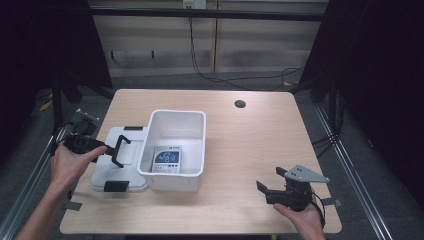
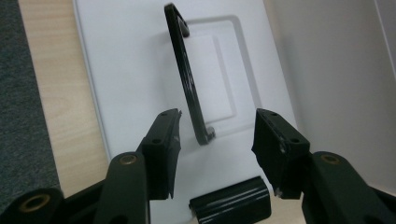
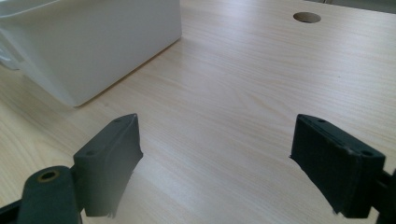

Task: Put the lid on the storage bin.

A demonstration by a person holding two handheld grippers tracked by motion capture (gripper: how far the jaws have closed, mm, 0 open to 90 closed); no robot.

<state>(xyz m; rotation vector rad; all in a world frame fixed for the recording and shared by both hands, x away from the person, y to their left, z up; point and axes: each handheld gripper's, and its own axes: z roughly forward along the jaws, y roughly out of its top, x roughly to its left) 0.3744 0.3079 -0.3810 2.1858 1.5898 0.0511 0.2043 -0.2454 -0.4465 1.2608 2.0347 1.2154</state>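
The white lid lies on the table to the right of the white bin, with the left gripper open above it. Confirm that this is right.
Wrong side: the high view shows the white lid lying left of the white bin. The left gripper is indeed open above it.

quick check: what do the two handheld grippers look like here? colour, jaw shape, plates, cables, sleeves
Both are black with two blocky flat-faced jaws. The left gripper has brass-coloured pivot bushings on its jaw arms, seen in the left gripper view, and a cable trailing behind it. The right gripper carries a grey three-cornered plate with small holes on top. Forearms are bare; no sleeves in view.
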